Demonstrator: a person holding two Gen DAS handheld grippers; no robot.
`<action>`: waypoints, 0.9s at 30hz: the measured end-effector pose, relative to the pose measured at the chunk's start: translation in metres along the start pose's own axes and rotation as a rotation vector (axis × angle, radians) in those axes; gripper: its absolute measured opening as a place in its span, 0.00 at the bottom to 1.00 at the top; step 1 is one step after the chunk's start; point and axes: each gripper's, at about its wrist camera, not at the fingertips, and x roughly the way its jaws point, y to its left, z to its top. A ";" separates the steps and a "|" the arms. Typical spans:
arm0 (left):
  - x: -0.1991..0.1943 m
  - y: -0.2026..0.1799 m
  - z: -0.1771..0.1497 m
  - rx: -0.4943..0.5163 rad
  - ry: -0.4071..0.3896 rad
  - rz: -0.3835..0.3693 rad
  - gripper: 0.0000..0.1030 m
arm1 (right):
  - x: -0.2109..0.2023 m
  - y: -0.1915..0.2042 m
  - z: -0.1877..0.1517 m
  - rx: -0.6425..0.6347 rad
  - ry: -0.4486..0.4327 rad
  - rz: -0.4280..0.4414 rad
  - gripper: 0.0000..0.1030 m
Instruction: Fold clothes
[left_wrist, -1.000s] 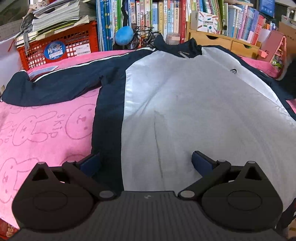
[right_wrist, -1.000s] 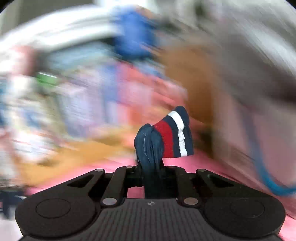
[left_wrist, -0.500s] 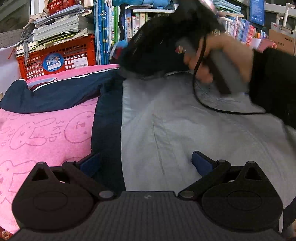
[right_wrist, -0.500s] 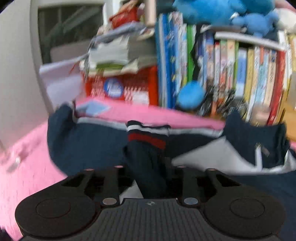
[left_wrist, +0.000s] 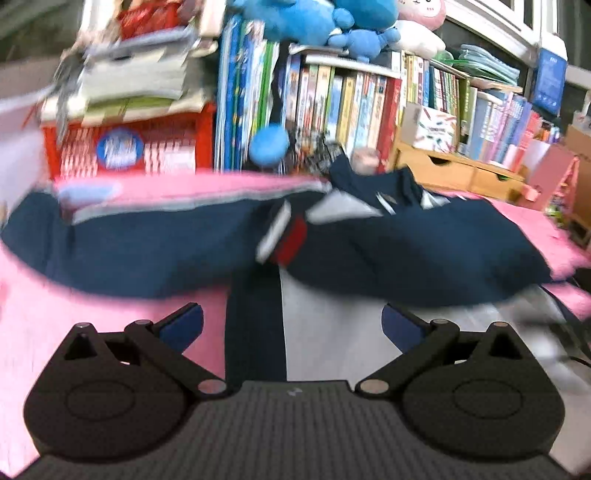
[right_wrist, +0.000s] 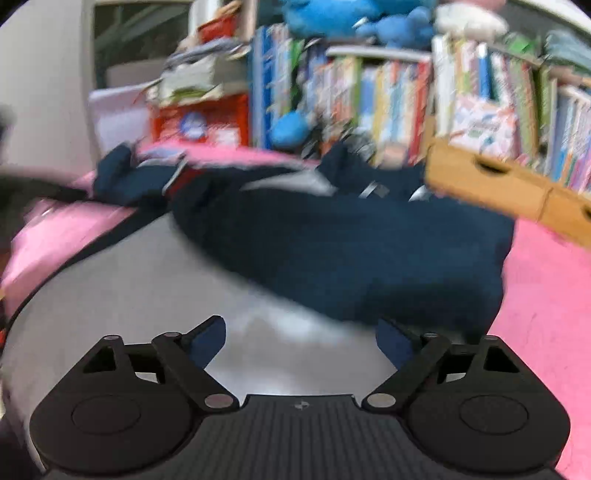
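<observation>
The jacket (left_wrist: 332, 332) is spread flat on the pink blanket (left_wrist: 55, 332), one sleeve (left_wrist: 406, 258) folded across its chest. The right gripper (right_wrist: 299, 343) is opening, nothing between its fingers; the left gripper (left_wrist: 291, 328) is held wide, nearer the unfolded sleeve (left_wrist: 129, 247) stretching away leftward.
</observation>
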 end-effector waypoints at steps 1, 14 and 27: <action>0.015 -0.001 0.007 0.004 0.011 0.011 1.00 | 0.004 0.001 -0.003 0.005 0.011 0.049 0.84; 0.115 -0.039 0.018 0.054 0.138 0.052 1.00 | 0.026 -0.140 0.010 0.190 0.022 -0.569 0.06; 0.062 -0.015 0.013 0.018 -0.017 0.150 1.00 | 0.025 0.075 0.022 -0.559 -0.149 -0.353 0.94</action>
